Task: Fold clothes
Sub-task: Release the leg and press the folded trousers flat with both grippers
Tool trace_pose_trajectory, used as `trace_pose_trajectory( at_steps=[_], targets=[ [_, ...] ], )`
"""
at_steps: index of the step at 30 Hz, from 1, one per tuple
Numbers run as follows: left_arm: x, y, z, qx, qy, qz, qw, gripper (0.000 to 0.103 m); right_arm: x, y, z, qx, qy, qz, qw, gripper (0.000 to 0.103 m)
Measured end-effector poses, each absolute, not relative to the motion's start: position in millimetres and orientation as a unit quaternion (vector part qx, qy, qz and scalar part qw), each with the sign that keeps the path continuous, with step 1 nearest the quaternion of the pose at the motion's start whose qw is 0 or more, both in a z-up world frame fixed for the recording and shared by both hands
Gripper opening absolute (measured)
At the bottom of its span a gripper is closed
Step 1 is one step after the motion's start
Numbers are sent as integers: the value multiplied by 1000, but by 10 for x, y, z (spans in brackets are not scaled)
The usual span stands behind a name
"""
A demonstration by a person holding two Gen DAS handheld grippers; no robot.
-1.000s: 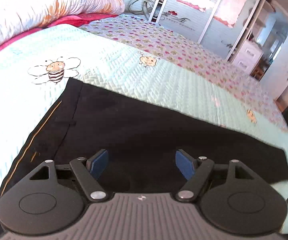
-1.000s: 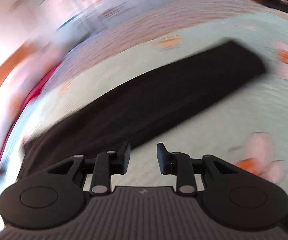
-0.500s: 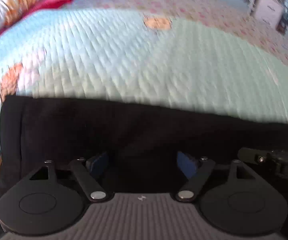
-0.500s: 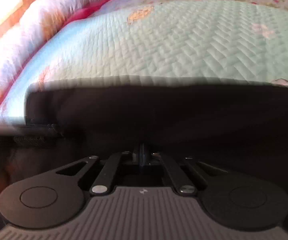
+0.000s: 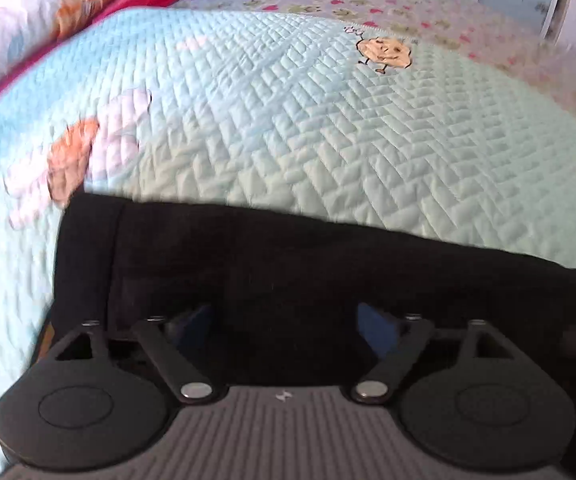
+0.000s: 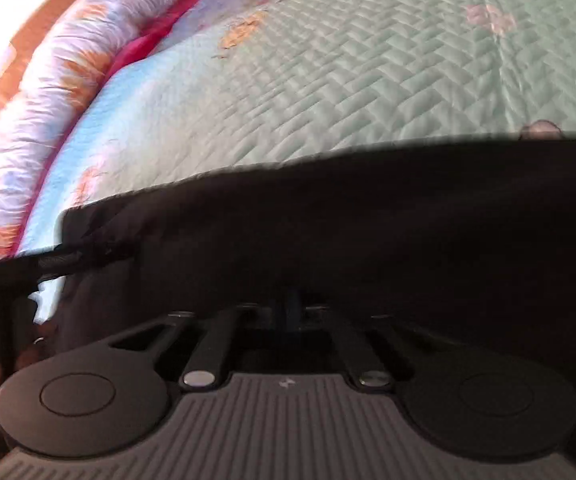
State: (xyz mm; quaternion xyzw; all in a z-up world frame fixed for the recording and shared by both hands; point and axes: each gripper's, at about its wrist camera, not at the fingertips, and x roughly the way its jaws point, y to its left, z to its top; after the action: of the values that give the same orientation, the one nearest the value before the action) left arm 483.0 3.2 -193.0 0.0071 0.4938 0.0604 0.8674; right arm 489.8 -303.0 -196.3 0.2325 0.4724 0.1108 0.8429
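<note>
Garment: black trousers (image 5: 288,264) lie across the lower half of both wrist views, on the mint quilted bedspread (image 5: 327,120).
Long axis: runs left to right across each frame, crosswise to both grippers' fingers; the far edge is a straight dark line against the quilt.
Left gripper (image 5: 286,320): jaws spread wide, blue pads well apart, black cloth filling the gap between them; nothing pinched.
Right gripper (image 6: 288,312): jaws drawn together at lower centre, with the cloth edge apparently nipped between them, though the dark fabric hides the contact itself.
End of garment: a hemmed end shows at left centre of the left view; the same end (image 6: 88,220) sits at left centre of the right view.
Nearer gripper: the left one sits closer to that end.
Bolster: floral pillow roll (image 6: 68,80) at upper left, well apart from the cloth.
Change over the last second: the right gripper was open above bare quilt beside the trousers and is now closed low over them; the left view has swung from a slanted look along the cloth to a square-on one, jaws unchanged.
</note>
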Motion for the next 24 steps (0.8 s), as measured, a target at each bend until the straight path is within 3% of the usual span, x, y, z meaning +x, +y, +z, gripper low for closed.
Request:
trace_pose_trajectory(
  at_steps=[2, 5, 7, 13, 19, 21, 24],
  targets=[
    [4869, -40, -1896, 16, 499, 69, 864, 87, 4924, -3081, -1934, 235, 476, 101, 841, 0],
    [4625, -75, -1762, -2, 504, 25, 863, 75, 4764, -3269, -1782, 230, 478, 114, 840, 10],
    [4332, -122, -1654, -15, 505, -19, 863, 75, 4408, -3504, -1632, 221, 481, 148, 836, 15],
    [3522, -698, -1431, -20, 501, -194, 843, 75, 3398, -4293, -1490, 272, 487, 109, 823, 17],
    [3339, -1465, -1471, 9, 490, -266, 830, 75, 3288, -4442, -1367, 237, 474, 79, 844, 19],
    [3435, -1543, -1629, 2, 502, -238, 831, 75, 3345, -4426, -1499, 239, 478, 80, 842, 25],
    [3441, -1618, -1866, -14, 543, -234, 806, 78, 3439, -4381, -1762, 224, 503, 77, 831, 26]
  ],
)
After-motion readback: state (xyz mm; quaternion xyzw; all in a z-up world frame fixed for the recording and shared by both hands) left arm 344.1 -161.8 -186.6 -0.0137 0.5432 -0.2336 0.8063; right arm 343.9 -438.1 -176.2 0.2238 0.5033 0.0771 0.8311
